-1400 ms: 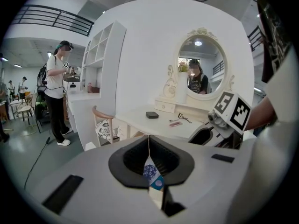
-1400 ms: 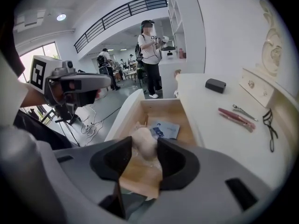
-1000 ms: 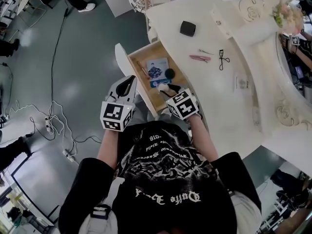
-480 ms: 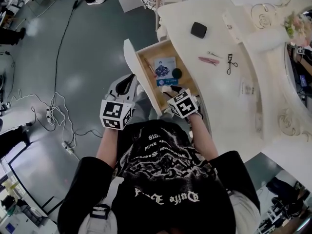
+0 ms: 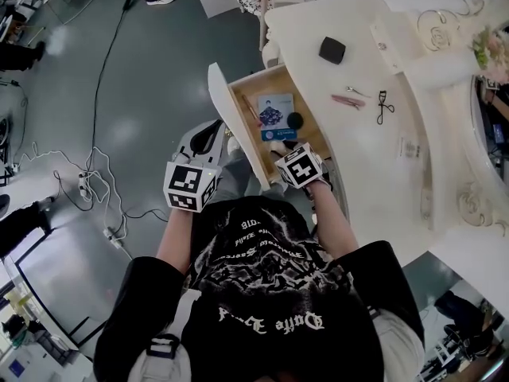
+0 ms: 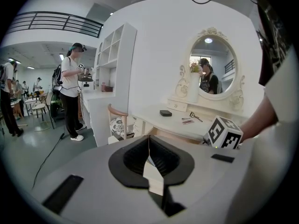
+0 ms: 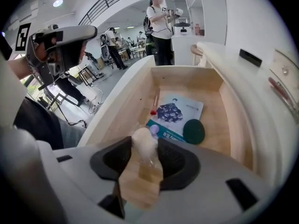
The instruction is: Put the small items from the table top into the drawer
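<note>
The cream dressing table fills the right of the head view, smooth-painted with scrolled trim. Its pale wooden drawer stands pulled out at upper centre.

Over the last second the right gripper has edged further in above the drawer's near end, and its jaws have stayed part-way apart on a white puff. The puff is soft and fluffy, with a crinkled clear wrap trailing behind it. It now hangs over bare wood at the lower middle of the right gripper view, just short of the things already lying inside. I judge that this item is ready to be let go, so the step in hand is nearly done.

The left gripper waits at centre left of the head view, outside the drawer, with its jaws together and nothing between them.

Inside the drawer lie a flat, glossy booklet printed in blue, a dark green round disc touching its corner, and a thin stick with a red tip along the left wall.

Still on the table top, at the upper right of the head view, are:
- a black rounded-square compact
- a slim pink clip
- a wiry black eyelash curler

So the task is perhaps half finished.
</note>
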`<state>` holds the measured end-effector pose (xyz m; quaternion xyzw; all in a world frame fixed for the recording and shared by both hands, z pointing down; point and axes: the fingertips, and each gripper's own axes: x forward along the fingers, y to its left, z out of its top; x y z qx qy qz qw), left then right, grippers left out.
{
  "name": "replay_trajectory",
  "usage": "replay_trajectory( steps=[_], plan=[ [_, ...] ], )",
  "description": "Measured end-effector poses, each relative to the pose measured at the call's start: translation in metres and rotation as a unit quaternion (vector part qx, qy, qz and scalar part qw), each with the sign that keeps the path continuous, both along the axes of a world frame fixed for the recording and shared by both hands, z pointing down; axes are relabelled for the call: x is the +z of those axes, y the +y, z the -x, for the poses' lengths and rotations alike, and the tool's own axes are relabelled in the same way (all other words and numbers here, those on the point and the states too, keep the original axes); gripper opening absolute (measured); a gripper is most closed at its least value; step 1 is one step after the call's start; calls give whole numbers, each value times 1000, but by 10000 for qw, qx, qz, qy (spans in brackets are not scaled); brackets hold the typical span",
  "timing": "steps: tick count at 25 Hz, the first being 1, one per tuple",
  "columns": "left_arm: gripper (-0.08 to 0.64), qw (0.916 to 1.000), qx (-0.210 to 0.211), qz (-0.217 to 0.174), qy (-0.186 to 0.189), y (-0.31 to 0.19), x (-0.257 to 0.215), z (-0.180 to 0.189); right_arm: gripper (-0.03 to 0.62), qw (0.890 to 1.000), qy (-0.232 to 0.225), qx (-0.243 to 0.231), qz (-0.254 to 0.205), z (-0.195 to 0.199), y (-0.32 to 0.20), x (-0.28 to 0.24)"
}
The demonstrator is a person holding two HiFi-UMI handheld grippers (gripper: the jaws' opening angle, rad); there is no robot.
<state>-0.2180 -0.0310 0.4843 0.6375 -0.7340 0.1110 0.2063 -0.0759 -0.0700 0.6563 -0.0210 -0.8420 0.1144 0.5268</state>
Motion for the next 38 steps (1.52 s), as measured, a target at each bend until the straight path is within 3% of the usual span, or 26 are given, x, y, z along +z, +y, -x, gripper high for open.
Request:
replay_trajectory(
  steps=[19, 38],
  plan=[
    [17, 9997, -214, 44, 86, 6, 6, 18, 187, 9900, 516, -1308, 106, 13, 4, 9],
    [17, 9997, -159, 188, 41, -5, 10, 33, 204, 9832, 806, -1629, 175, 17, 7, 32]
  ],
)
